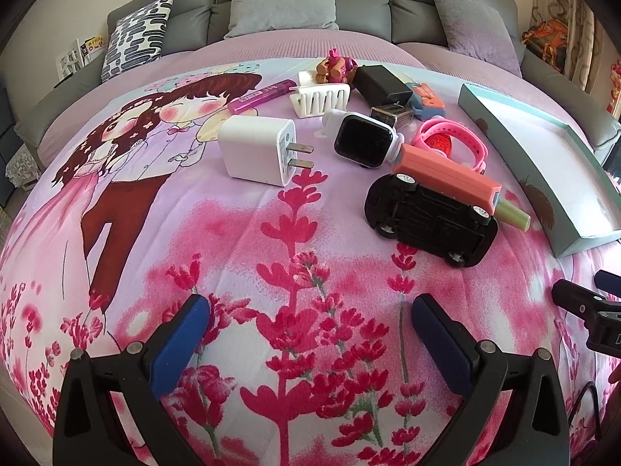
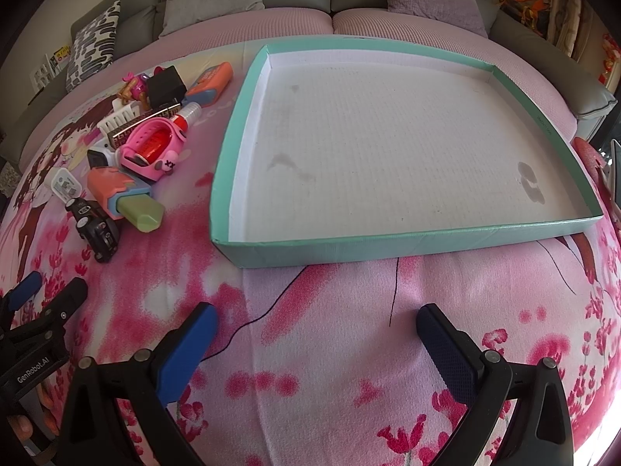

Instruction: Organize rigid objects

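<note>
Floral blanket (image 1: 295, 233), toy car (image 1: 431, 217) beyond open left claw (image 1: 310, 334)

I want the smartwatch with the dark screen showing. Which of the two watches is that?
The white-cased watch beside the white charger, its black screen facing up. The pink watch behind it shows only its band curled around something red.

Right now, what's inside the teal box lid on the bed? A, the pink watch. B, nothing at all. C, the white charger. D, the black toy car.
B: the right wrist view shows the teal box lid with only a bare, stained white floor, while the black toy car, white charger and pink watch all lie outside it on the blanket.
</note>
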A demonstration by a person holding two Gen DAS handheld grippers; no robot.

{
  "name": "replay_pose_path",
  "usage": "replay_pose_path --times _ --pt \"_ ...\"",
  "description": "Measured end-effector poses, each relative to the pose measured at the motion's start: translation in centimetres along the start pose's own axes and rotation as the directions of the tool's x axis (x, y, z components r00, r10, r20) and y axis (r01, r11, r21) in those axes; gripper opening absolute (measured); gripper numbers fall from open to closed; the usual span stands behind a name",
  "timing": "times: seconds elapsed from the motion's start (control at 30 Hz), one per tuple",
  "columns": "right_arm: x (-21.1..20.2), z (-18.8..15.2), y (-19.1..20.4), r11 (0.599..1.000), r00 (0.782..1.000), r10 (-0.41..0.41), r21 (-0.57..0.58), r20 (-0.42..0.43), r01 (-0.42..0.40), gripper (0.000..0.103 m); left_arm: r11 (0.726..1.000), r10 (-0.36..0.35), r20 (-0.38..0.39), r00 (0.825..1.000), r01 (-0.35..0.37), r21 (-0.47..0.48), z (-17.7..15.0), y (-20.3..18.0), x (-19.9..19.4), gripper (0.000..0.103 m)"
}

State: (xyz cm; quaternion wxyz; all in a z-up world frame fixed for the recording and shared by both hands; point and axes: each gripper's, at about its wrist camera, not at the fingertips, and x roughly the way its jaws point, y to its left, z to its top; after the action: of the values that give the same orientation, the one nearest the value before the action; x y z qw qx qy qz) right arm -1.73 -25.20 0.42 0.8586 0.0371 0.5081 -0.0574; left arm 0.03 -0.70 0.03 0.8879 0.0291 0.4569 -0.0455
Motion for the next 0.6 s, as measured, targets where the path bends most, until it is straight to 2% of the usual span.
replay_pose_path --times 0.17,0.37,0.6 --pt "0.02 -0.03 0.04 1.000 1.000 -0.002 -0.001 0.000 0.002 0.103 1.000 -0.007 -0.033 0.999 0.008 0.010 0.25 -0.01 0.15 0.103" --pt "0.18 -0.12 0.18 1.000 1.000 -0.003 -0.001 0.000 0.003 0.103 1.000 -0.010 -0.019 1.000 0.011 0.003 0.00 0.03 0.04 0.103" --pt "-0.13 -0.16 0.01 1.000 1.000 0.006 0.008 0.010 -0.006 0.103 1.000 -0.018 -0.050 0.999 0.017 -0.016 0.31 0.11 -0.53 0.103"
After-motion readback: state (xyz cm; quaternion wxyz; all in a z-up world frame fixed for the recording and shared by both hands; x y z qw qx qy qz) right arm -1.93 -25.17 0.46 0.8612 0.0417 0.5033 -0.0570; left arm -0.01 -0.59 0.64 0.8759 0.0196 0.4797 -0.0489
